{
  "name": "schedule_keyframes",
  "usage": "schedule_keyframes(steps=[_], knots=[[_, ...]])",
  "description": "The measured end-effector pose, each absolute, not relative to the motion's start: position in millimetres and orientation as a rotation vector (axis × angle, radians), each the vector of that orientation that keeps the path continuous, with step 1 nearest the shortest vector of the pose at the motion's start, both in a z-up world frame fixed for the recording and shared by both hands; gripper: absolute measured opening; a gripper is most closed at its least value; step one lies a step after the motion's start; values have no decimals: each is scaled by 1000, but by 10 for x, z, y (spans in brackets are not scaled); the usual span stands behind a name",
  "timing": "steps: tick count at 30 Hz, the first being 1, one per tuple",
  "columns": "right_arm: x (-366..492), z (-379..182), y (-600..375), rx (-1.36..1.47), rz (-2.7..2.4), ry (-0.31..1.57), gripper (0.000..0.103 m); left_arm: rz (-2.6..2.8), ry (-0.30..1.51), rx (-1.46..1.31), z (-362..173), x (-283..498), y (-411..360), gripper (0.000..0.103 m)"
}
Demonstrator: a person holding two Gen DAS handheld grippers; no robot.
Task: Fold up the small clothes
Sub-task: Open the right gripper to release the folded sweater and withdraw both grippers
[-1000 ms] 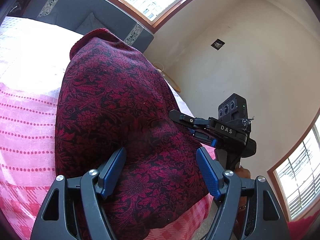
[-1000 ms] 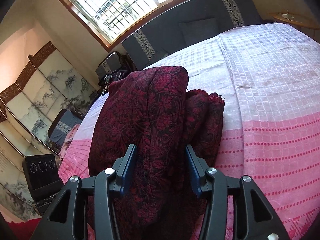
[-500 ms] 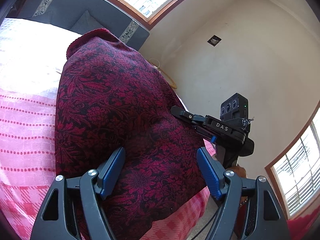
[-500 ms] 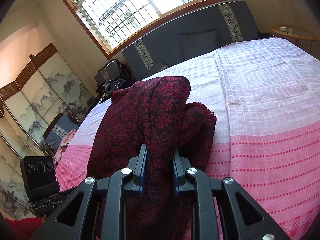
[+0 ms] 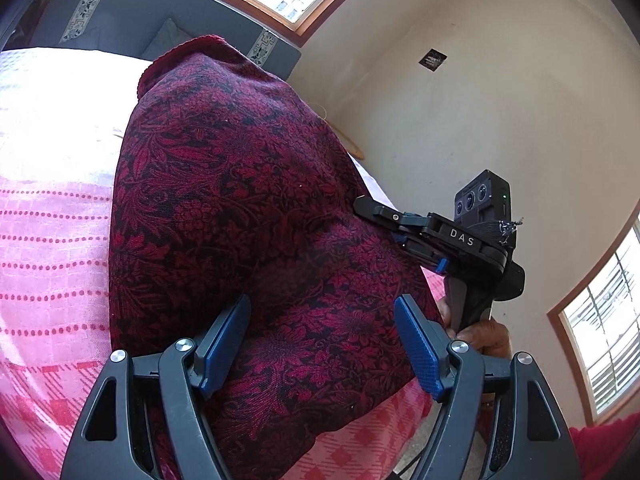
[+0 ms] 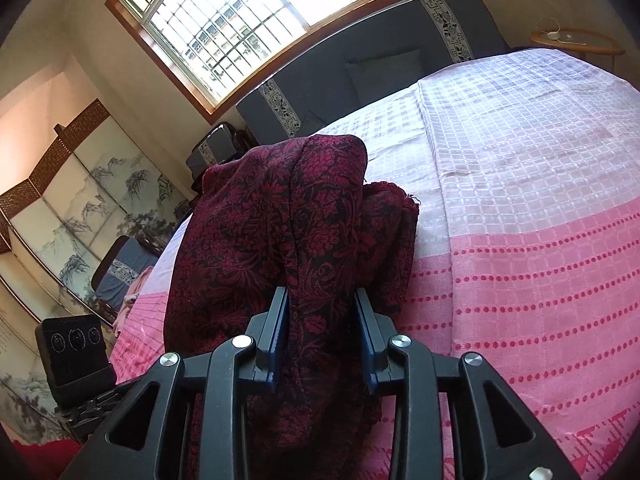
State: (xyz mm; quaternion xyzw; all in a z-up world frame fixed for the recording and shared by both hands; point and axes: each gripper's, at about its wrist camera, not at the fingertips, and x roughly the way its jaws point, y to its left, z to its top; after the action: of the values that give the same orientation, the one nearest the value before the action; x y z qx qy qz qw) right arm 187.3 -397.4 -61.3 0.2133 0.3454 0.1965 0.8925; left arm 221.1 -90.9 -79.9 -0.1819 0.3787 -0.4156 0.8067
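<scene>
Garment [image 5: 240,216]: dark red cloth with a black floral weave, bunched into a raised heap on the bed [image 6: 540,208], near its front edge; in the right wrist view a thick fold [image 6: 320,216] stands up at the middle with a lower, frayed layer [image 6: 394,232] beside it on the right.

Bed cover: pink with dotted red stripes toward the front edge, pale checked weave toward the far edge.

Left gripper [image 5: 324,340]: jaws wide apart, blue pads [image 5: 418,348] either side of the near part of the cloth and not pressing it; cloth drapes between them.

Right gripper [image 6: 322,332]: jaws narrow and just now opening a little after a tighter squeeze; the thick fold sits between the blue pads [image 6: 280,332], which touch it on both sides; in the left wrist view its fingers meet the right flank of the heap, a hand [image 5: 484,336] on its handle.

Far edge: dark grey headboard [image 6: 360,64] under a barred window [image 6: 248,12]; painted folding screen [image 6: 80,208] off the left side.
</scene>
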Motion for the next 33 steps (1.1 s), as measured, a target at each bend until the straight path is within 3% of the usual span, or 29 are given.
schedule_keyframes(steps=[8, 16, 28, 33], knots=[[2095, -36, -3625, 252, 505, 661, 31, -888, 810, -372, -783, 2180, -976, 76], [2713, -572, -3582, 206, 381, 866, 25, -876, 803, -333, -760, 2092, -1110, 77], [2623, -720, -3665, 224, 382, 812, 23, -792, 790, -215, -675, 1950, -1330, 77], [2520, -658, -3691, 265, 369, 788, 29, -724, 754, -104, -609, 1831, -1427, 77]])
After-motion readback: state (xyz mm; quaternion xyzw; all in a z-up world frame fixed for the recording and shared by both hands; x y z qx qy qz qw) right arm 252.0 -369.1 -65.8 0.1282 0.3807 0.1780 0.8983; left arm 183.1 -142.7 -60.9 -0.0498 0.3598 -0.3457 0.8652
